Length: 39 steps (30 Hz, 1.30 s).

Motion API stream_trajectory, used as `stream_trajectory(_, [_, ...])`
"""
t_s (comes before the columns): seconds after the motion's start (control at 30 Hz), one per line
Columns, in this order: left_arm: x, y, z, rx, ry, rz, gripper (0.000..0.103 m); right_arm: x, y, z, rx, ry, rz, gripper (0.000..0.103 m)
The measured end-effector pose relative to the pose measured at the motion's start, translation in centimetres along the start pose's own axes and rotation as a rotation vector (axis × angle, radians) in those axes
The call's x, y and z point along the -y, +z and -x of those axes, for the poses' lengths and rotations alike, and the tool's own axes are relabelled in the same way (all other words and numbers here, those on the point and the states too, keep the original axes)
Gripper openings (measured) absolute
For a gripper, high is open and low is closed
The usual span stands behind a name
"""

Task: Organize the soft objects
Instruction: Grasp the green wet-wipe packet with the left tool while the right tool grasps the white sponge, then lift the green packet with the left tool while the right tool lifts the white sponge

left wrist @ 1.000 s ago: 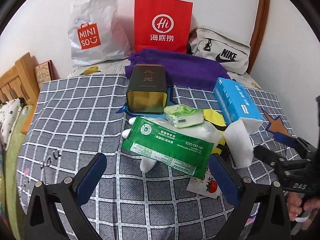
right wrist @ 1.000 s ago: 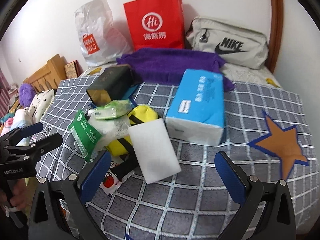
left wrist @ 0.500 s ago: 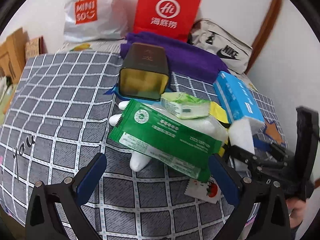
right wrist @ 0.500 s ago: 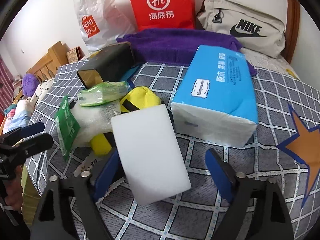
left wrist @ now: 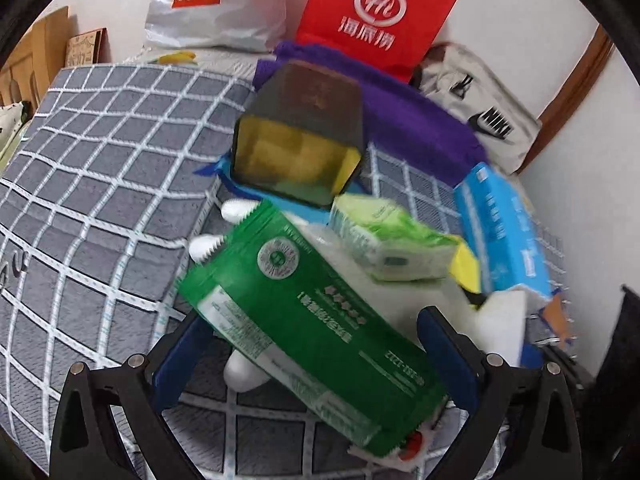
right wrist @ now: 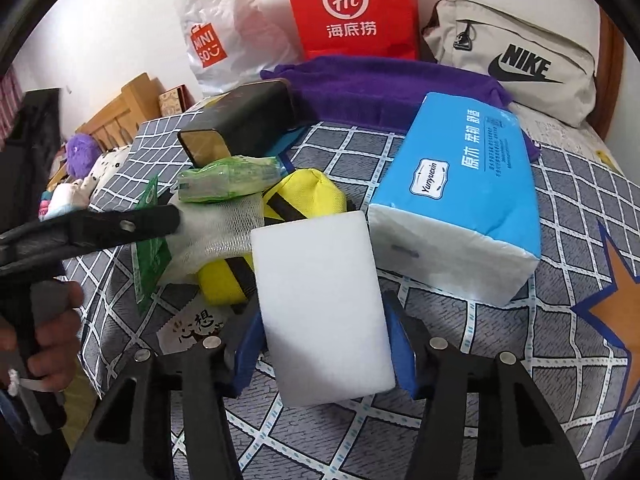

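Both pairs of tongs are down among the pile on the grey checked bed cover (left wrist: 100, 184). Our right tongs (right wrist: 324, 344) have narrowed onto the white rectangular foam sponge (right wrist: 320, 304): each blue pad (right wrist: 400, 356) lies against a long side of the sponge, which stands tilted between them. How much it rests on the bed we cannot tell, since its lower end is cut off by the tongs' black frame.

Our left tongs (left wrist: 316, 360) stand wide apart on either side of the green flat plastic packet (left wrist: 308, 324), which lies slanted between the pads. The view is blurred, so we cannot make out whether either pad touches it. Under the packet a white mesh-wrapped soft object (right wrist: 216, 236) is mostly hidden.

Beyond the left tongs lie a pale green soft tissue pack (left wrist: 392, 244) and a dark square tin (left wrist: 300, 144) on its side. A yellow soft toy with black stripes (right wrist: 304, 196) shows only in patches just ahead of the right tongs. To their right lies the blue pack of paper tissues (right wrist: 460, 196).

In the right wrist view the left tongs enter from the left edge, held level by a hand (right wrist: 44, 332) wrapped round the handle.
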<state>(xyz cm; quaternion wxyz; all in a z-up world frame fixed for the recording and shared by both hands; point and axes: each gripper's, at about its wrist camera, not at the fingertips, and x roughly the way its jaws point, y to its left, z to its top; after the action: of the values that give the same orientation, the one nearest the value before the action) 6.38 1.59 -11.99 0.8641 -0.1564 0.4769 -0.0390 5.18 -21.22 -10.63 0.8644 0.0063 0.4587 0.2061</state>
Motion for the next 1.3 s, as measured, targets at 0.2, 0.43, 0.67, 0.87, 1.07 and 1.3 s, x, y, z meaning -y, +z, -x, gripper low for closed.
stream_trajectory(0.2, [-0.2,-0.2,-0.3,0.038,-0.018,0.013,0.103,0.4,0.1,-0.8,-0.009,0.018,-0.01,0.055])
stream_trajectory(0.43, [-0.5,-0.2,0.1,0.01,-0.039,0.001,0.101,0.5,0.2,-0.6,-0.001,0.021,-0.015,0.054])
stream_trajectory(0.67, [-0.8,-0.5,1.1,0.002,-0.062,-0.013,0.075,0.1,0.0,0.3,0.013,-0.007,0.017,0.051])
stream_trajectory(0.87, [-0.8,-0.6,2.2,0.015,-0.09,-0.024,0.056,0.3,-0.1,1.1,0.022,-0.023,0.005,0.051])
stream_trajectory(1.07, [-1.0,-0.5,3.7,0.04,-0.099,-0.044,0.04,0.5,-0.3,2.3,0.035,-0.044,-0.012,0.051])
stream_trajectory(1.3, [-1.0,-0.2,4.7,0.049,-0.089,-0.078,0.025,0.2,0.0,3.9,0.061,-0.062,-0.01,0.051])
